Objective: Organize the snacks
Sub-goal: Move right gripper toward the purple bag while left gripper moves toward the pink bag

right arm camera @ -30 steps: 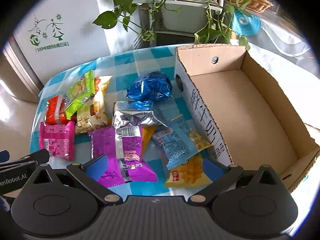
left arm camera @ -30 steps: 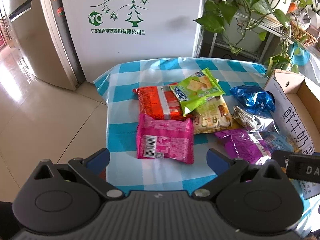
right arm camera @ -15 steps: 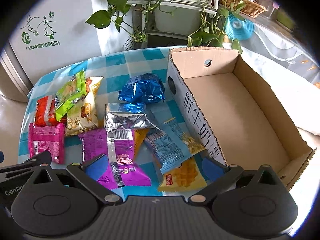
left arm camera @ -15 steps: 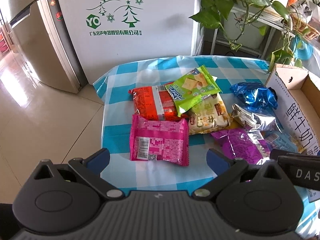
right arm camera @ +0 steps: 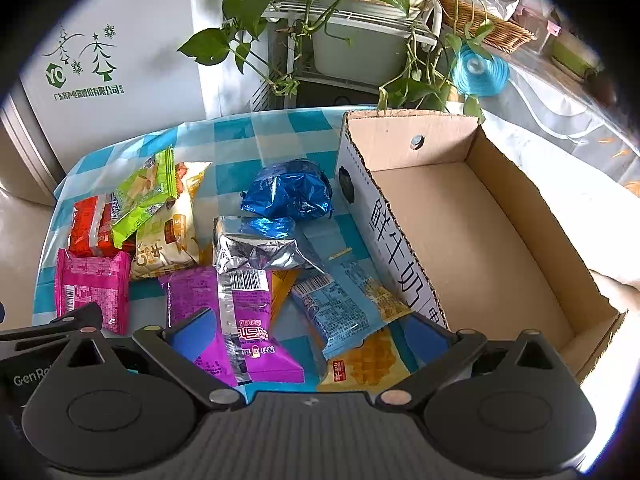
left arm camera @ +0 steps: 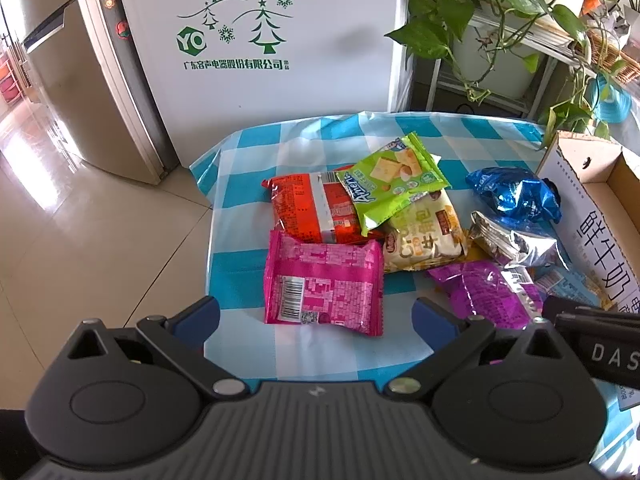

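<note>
Several snack packets lie on a blue-and-white checked tablecloth (left arm camera: 304,144). My left gripper (left arm camera: 316,316) is open and empty, just in front of a pink packet (left arm camera: 322,286). Behind it lie a red packet (left arm camera: 308,212), a green packet (left arm camera: 390,178) and a cream packet (left arm camera: 424,236). My right gripper (right arm camera: 308,332) is open and empty over a purple packet (right arm camera: 236,312) and a light-blue packet (right arm camera: 340,308), with a yellow waffle packet (right arm camera: 364,364) under it. A silver packet (right arm camera: 256,250) and a blue foil packet (right arm camera: 288,196) lie beyond. An empty cardboard box (right arm camera: 480,240) stands at the right.
A white appliance with a green tree logo (left arm camera: 256,36) and a steel fridge (left arm camera: 60,80) stand behind the table. Potted vines on a white rack (right arm camera: 340,32) hang behind the box. The table's left edge (left arm camera: 208,240) drops to a tiled floor.
Both grippers have moved forward and slightly lower toward the packets, which look larger now. No packet has moved. Both grippers stay open.
</note>
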